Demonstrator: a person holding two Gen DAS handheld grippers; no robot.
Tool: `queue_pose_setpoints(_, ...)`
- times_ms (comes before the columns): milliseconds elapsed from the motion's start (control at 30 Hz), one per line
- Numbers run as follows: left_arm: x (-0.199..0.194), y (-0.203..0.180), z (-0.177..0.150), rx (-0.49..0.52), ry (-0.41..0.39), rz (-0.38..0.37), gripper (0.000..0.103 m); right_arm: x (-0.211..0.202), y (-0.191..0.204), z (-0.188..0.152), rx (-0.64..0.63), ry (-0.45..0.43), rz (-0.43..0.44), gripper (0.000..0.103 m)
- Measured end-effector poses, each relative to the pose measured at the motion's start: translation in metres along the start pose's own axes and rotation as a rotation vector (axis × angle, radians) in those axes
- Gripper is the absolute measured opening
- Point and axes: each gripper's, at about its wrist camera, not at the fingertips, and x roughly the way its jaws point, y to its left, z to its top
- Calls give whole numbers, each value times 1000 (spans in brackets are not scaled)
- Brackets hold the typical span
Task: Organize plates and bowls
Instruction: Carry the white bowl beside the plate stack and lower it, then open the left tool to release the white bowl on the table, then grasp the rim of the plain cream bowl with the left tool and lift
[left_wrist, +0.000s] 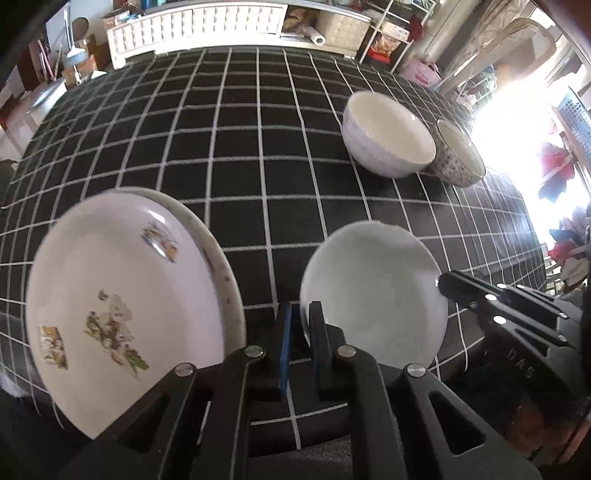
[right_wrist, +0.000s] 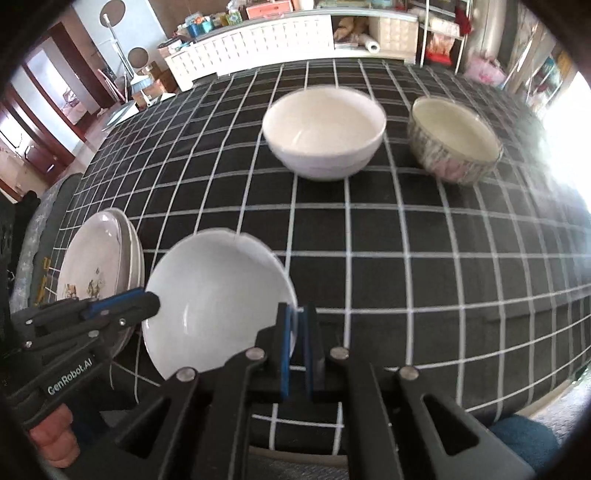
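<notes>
Left wrist view: the left gripper (left_wrist: 301, 314) is clamped on the near-left rim of a white dish (left_wrist: 373, 295), beside stacked floral plates (left_wrist: 122, 306) on the checked tablecloth (left_wrist: 240, 147). Right wrist view: the right gripper (right_wrist: 297, 317) pinches the dish's right rim; a white bowl (right_wrist: 323, 133) and a patterned bowl (right_wrist: 454, 138) stand beyond

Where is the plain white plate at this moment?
The plain white plate is at the table's near edge, gripped on opposite rims by the left gripper and right gripper, beside the flowered plates.
</notes>
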Motion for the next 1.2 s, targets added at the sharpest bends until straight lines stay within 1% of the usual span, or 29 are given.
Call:
queue_pose_setpoints(67, -11, 0, 4, 9, -28, 18, 8, -12, -3, 5, -5, -25, -5, 9)
queue_pose_setpoints(133, -23, -1, 9, 20, -48, 29, 8, -21, -9, 11, 8, -32, -4, 10)
queue_pose_setpoints(233, -37, -3, 15, 45, -77, 46, 8, -36, -16, 21, -5, -69, -37, 10)
queue_pose_setpoints(400, -59, -7, 35, 73, -108, 18, 8, -62, -27, 43, -8, -134, -47, 11)
queue_pose_setpoints(467, -69, -11, 42, 89, -132, 18, 8, -70, -29, 51, -18, -152, -56, 14)
queue_pose_setpoints(533, -78, -16, 51, 104, -150, 12, 8, -76, -31, 60, -24, -166, -51, 22)
queue_pose_setpoints(567, -83, -20, 58, 113, -158, 2, 8, -77, -33, 64, -24, -169, -44, 24)
queue_pose_setpoints(633, -89, -25, 67, 127, -168, -7, 8, -79, -36, 70, -18, -176, -32, 32)
queue_pose_setpoints(733, -92, -36, 85, 152, -178, -12, 8, -78, -40, 80, -10, -172, -18, 34)
queue_pose_setpoints(833, -84, -46, 103, 179, -153, -24, 8, -72, -46, 92, 16, -136, 17, 34)
queue_pose_setpoints(933, -70, -51, 124, 193, -82, -52, 8, -65, -53, 107, 61, -99, 61, 34)
queue_pose_setpoints(1000, -61, -55, 135, 199, -45, -84, 11, -60, -59, 117, 95, -80, 97, 34)
queue_pose_setpoints(1033, -54, -56, 143, 195, -25, -102, 15, -56, -62, 122, 111, -65, 107, 34)
queue_pose_setpoints(1067, -50, -57, 148, 192, -14, -112, 17, -52, -65, 127, 120, -50, 107, 34)
queue_pose_setpoints(1167, -34, -58, 163, 184, 17, -159, 18, -38, -68, 139, 121, -6, 110, 34)
queue_pose_setpoints(1200, -30, -59, 165, 185, 28, -164, 18, -29, -70, 143, 121, 21, 117, 34)
